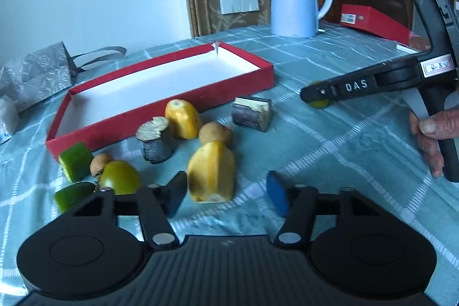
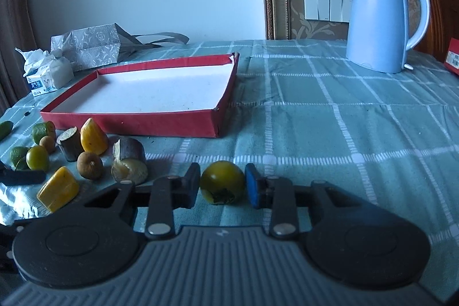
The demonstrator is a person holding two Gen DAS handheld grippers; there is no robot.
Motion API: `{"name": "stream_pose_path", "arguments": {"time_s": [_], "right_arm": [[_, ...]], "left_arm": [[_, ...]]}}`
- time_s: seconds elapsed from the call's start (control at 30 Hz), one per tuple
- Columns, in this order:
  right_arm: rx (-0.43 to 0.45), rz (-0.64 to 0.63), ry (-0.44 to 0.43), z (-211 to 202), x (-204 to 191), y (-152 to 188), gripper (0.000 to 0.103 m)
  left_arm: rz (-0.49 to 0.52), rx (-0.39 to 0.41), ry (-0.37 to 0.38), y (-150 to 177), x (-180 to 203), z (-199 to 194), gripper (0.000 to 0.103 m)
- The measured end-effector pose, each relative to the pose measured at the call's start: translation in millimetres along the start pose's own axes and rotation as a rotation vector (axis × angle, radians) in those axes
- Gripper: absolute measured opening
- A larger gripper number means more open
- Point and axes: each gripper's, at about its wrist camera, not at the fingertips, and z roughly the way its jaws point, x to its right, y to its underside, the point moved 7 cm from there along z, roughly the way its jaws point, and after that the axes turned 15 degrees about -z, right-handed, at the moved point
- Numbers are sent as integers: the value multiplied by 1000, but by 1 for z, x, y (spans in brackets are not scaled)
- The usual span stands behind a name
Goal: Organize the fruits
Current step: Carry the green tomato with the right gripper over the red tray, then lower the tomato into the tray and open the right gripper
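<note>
**Inspector:** State of the task?

**Operator:** Barely begun, by my judgement. The red box (image 2: 160,121), ahead and to the left of my right gripper (image 2: 222,185), shows only its white floor; no fruit lies in it.

**Inspector:** Your right gripper?

**Operator:** A green-yellow round fruit (image 2: 222,182) sits between its pads. The left pad appears to touch it; the right pad stands just beside it. I cannot tell whether the grip is closed on it, or whether it is lifted off the tablecloth (image 2: 344,119).

**Inspector:** And the left?

**Operator:** My left gripper (image 1: 226,194) is spread wide and holds nothing. A yellow fruit wedge (image 1: 210,171) stands just ahead, nearer its left pad, not gripped.

**Inspector:** What remains?

**Operator:** Nearly everything. Ahead and left of the left gripper, between it and the box: a second yellow wedge (image 1: 183,118), two dark cane-like stubs (image 1: 156,141) (image 1: 252,112), two small brown fruits (image 1: 214,133) (image 1: 99,162), green pieces (image 1: 75,161) (image 1: 73,192) and another green-yellow fruit (image 1: 122,177). All lie on the cloth outside the box.

**Inspector:** Obstructions?

**Operator:** The blue kettle (image 2: 381,19) stands well beyond, to the right.
</note>
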Motion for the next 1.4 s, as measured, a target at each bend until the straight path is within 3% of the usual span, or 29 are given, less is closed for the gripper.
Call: {"name": "stream_pose_path", "arguments": {"time_s": [0.1, 0.43, 0.57, 0.73, 0.93, 1.2, 1.4], "right_arm": [[10, 10, -12, -1, 1, 0, 32], [29, 34, -43, -3, 3, 0, 32], [37, 33, -42, -4, 3, 0, 32], [60, 49, -37, -9, 5, -2, 32], [106, 55, -33, -19, 7, -13, 32], [175, -10, -17, -18, 0, -58, 32], [135, -33, -25, 35, -6, -93, 32]], "left_arm": [[-22, 9, -7, -2, -4, 1, 49], [-85, -15, -5, -8, -14, 13, 47], [-94, -11, -20, -9, -15, 14, 38], [-99, -7, -27, -7, -13, 9, 35], [-122, 70, -48, -12, -14, -11, 35], [-176, 134, -93, -11, -24, -25, 35], [-210, 156, -115, -10, -30, -26, 35]]}}
